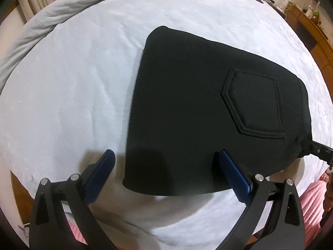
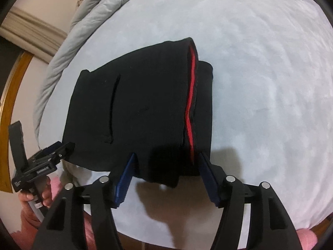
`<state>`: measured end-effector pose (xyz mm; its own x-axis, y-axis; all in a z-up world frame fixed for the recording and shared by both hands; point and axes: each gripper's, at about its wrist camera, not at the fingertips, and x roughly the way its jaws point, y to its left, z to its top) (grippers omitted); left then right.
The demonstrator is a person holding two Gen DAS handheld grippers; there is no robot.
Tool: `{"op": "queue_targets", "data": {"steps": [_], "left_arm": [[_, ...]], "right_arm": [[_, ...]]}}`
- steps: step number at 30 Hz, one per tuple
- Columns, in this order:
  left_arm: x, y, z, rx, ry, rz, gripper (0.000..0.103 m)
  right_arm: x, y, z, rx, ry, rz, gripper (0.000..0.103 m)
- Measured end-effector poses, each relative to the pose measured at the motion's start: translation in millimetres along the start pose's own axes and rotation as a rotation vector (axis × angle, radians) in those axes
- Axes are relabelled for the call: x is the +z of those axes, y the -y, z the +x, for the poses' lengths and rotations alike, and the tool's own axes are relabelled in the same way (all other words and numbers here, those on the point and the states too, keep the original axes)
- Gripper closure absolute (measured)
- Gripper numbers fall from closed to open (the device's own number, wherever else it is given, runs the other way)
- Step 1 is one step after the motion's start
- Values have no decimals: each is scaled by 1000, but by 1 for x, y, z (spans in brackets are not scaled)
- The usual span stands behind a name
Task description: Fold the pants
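Black pants lie folded into a compact stack on the white bed sheet, back pocket facing up. My left gripper hovers open over the stack's near left corner, its blue pads wide apart. Of the other tool only one black finger shows, at the pants' right end. In the right wrist view the pants show a red waistband lining. My right gripper is open and straddles the near edge, pads clear of the cloth. My left gripper sits at the stack's left corner.
A rolled grey duvet lies along the far left of the bed. The wooden bed frame curves along the left. A wooden shelf with small items stands at the far right. A person's pink striped clothing and hand are close below.
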<state>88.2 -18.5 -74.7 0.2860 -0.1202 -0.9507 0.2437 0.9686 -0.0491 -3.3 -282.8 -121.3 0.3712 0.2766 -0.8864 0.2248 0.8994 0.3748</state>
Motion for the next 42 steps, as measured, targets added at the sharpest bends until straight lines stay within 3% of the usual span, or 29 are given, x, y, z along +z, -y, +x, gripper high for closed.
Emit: {"op": "queue_targets", "data": {"steps": [3, 4, 5, 8, 14, 20, 27, 30, 33, 36, 40, 42], "left_arm": [[-3, 1, 1, -6, -4, -3, 3], [-3, 1, 2, -9, -6, -6, 3], [-3, 0, 2, -13, -9, -11, 3], [-1, -2, 2, -22, -13, -21, 3], [3, -6, -5, -24, 22, -12, 3], [0, -3, 9, -2, -6, 1, 3], [7, 4, -1, 0, 34, 18, 3], [8, 17, 3, 5, 20, 36, 3], [6, 20, 0, 14, 34, 60, 3], [8, 20, -7, 12, 51, 62, 3], [3, 31, -18, 6, 79, 63, 3], [7, 34, -20, 4, 92, 72, 3]], "right_arm": [[0, -3, 0, -15, 7, -32, 57], [0, -6, -1, -19, 15, -53, 65], [0, -8, -2, -23, 21, -68, 80], [3, -14, -13, -38, 48, -104, 86], [11, -1, -35, -24, 78, -76, 87], [7, 3, -15, -27, 52, -80, 87], [12, -8, -7, -20, 61, -119, 86], [14, -5, 0, -40, 30, -121, 83], [18, 2, -7, -9, 17, -95, 70], [25, 1, -26, -8, 65, -82, 67], [50, -24, -51, -21, 173, -162, 67], [62, -36, -48, -13, 176, -194, 67]]}}
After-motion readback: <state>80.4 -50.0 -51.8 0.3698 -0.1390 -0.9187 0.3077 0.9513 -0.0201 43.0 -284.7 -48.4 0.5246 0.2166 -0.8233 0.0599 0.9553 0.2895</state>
